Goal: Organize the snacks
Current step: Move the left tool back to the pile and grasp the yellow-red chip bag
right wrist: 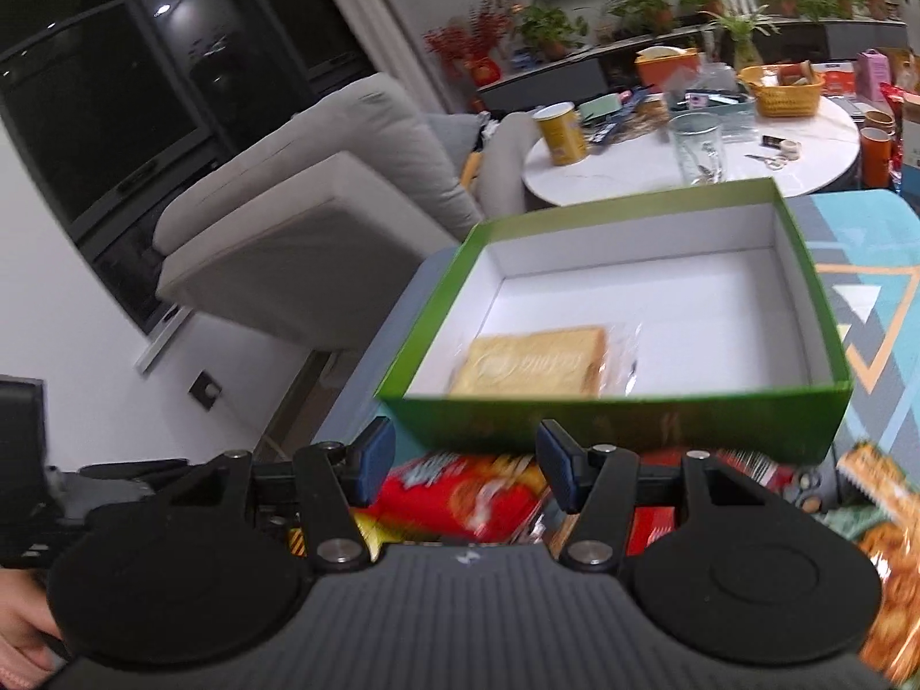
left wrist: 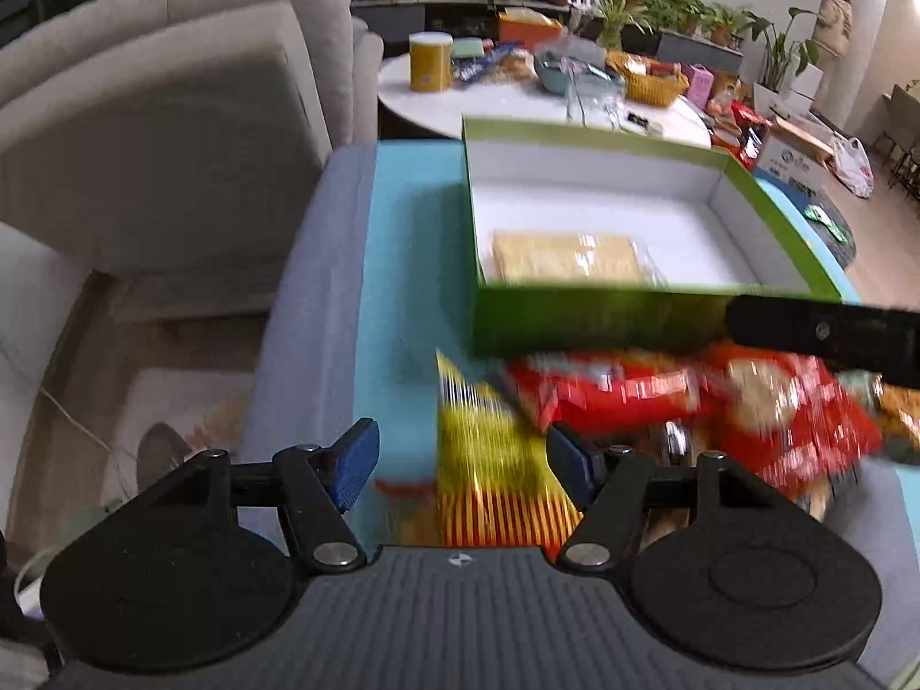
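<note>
Snacks are lying in a loose heap on the teal-patterned worktop [left wrist: 402,264], just in front of the green box [left wrist: 598,319], and the coming move is turning on which packet sits nearest which jaws.

Going left to right in the left wrist view: the left gripper [left wrist: 463,463] is hovering with its jaws apart and nothing between the blue pads. The yellow striped packet [left wrist: 494,460] is lying directly ahead of it at twelve o'clock, its long axis running roughly along the gripper's own pointing line, so the open jaws are already straddling its width. At about one to two o'clock the red snack bag [left wrist: 690,397] is lying with its long axis crosswise, butting against the near wall of the box. At three o'clock part of the right-hand tool is showing as a dark bar.

In the right wrist view the right gripper [right wrist: 466,468] is also standing with jaws apart and empty, above the red bag, which is sitting at twelve o'clock just below the pads. An orange packet [right wrist: 885,546] is lying at three to four o'clock.

Inside the box, one clear-wrapped biscuit pack [right wrist: 532,365] is resting against the near wall, left of centre; the rest of the floor is bare. By my judgement the left hand is nearer the yellow packet, the right hand nearer the red bag.
</note>
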